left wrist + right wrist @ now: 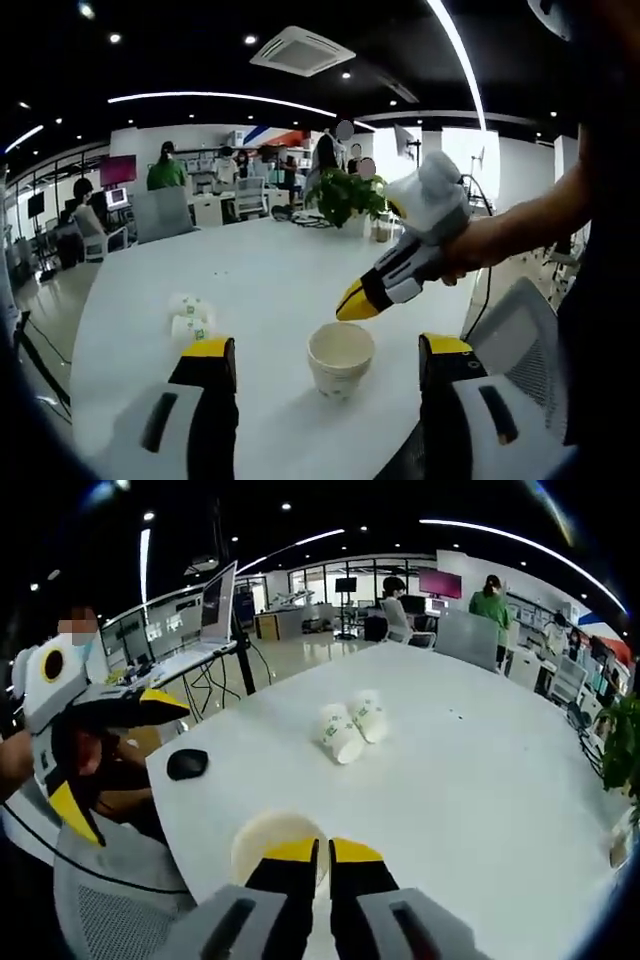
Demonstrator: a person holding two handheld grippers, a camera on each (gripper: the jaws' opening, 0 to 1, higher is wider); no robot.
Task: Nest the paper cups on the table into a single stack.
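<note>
In the left gripper view, the left tool [325,362] rises from the bottom edge with its two yellow-tipped jaws spread wide, released and holding nothing. Between them, low in the centre of the frame, an upright paper cup [340,359] stands on the white worktop [270,280], its mouth facing up and its long axis vertical. The right tool [352,303] comes in from the right, held by a hand [478,245], its yellow tip just above the cup's rim on the right side. To the left of centre, two more paper cups [190,316] lie on their sides close together. A potted plant [345,197] stands farther back on the worktop.

In the right gripper view, the right tool [323,851] shows at bottom centre with its jaws clenched together, tips nearly touching. Whether they pinch the rim of the upright paper cup [265,845] right behind them I cannot tell. The two lying cups [352,726] sit mid-frame, side by side and touching, long axes running up the picture. A black mouse [187,764] lies at the left near the worktop [480,770] edge. The left tool [105,750] appears at far left, jaws apart.
</note>
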